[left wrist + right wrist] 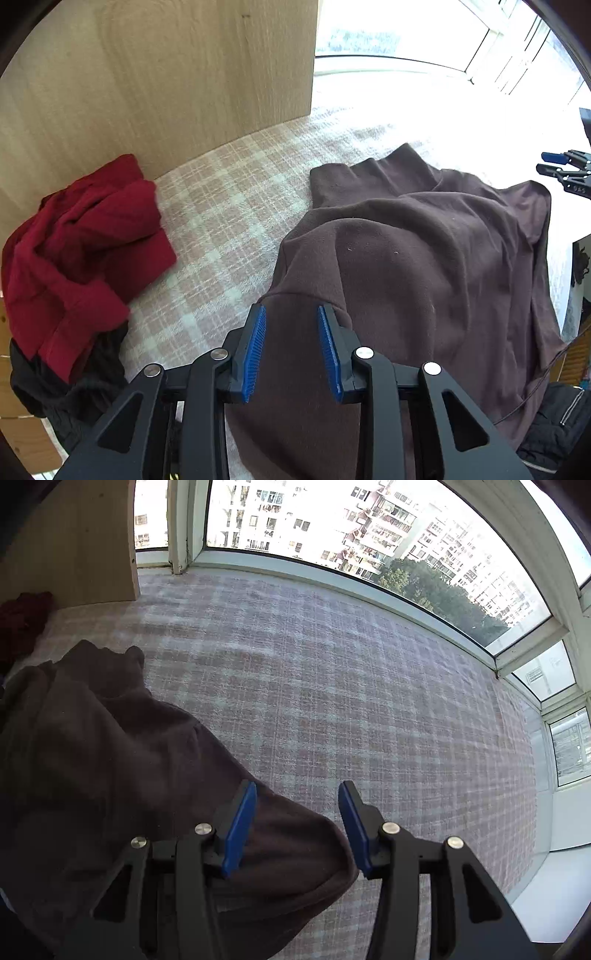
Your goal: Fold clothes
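A dark brown top (pixel 424 258) lies spread but rumpled on a plaid blanket (pixel 229 206) beside a window (pixel 332 524), its collar end pointing away. The left gripper (pixel 291 347) hangs over the near hem, jaws wide and holding nothing – likely lined up to pinch that edge. The right gripper (pixel 297 827), also wide and empty, straddles the top's right-hand edge, probably so both sides can be lifted together. A red garment (pixel 81 251) sits crumpled on dark clothes against a wooden panel (pixel 147 74), well apart – seemingly waiting its turn

Blown-out window (pixel 388 33) glare, fisheye-warped edges
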Demonstrator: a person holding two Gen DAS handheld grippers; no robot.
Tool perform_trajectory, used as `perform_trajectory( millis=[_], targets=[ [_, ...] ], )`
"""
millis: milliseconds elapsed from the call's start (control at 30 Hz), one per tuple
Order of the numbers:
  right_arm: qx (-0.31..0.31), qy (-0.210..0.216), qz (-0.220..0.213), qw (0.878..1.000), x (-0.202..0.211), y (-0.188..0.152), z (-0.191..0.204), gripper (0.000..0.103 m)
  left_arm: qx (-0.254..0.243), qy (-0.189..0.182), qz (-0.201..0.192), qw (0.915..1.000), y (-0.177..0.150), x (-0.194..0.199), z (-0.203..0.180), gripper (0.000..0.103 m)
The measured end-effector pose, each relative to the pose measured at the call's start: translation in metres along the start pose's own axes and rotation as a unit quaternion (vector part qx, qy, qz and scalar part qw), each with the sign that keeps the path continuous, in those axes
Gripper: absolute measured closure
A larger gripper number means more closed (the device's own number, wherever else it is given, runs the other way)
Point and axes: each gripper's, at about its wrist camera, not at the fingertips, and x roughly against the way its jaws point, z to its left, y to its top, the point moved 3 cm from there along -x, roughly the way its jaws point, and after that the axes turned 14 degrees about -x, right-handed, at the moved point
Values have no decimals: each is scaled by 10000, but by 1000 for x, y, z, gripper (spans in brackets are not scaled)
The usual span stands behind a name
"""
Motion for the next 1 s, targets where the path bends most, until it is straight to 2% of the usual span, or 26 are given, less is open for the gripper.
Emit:
perform_trajectory(
  millis=[100,167,333,433,500,567,633,733,767,867,1000],
  targets=[
    [344,51,-24,9994,-19,14,25,57,-172,-59,355,9992,2,-28,-1,77],
    [458,243,61,9986,-36,21,38,57,-23,-3,325,9995,-2,-27,9,99],
    [400,853,443,9946,-74,36,60,57,522,124,232,9983,-25,-6,51,101],
    [521,1027,562,9918,-85,40,75,57,735,-253,-16,9970,-28,6,56,103],
    [681,1053,587,9904,-86,41,87,57,673,-450,-164,9966,-20,11,46,98],
    [878,1043,587,9889,-87,41,100,57,447,-586,-249,9970,-5,13,30,62],
    [1096,959,596,9875,-88,39,111,57,107,-581,-226,9980,9,9,8,52],
    [1345,853,621,9853,-92,34,123,57,-416,-70,129,9990,24,-10,-13,50],
    [1401,826,622,9847,-93,32,126,57,-452,43,246,9987,24,-17,-14,51],
    [1511,737,593,9840,-94,27,132,57,-404,153,478,9979,22,-34,-11,50],
    [1606,673,571,9831,-95,22,138,57,-359,12,416,9985,20,-30,-8,57]
  ],
)
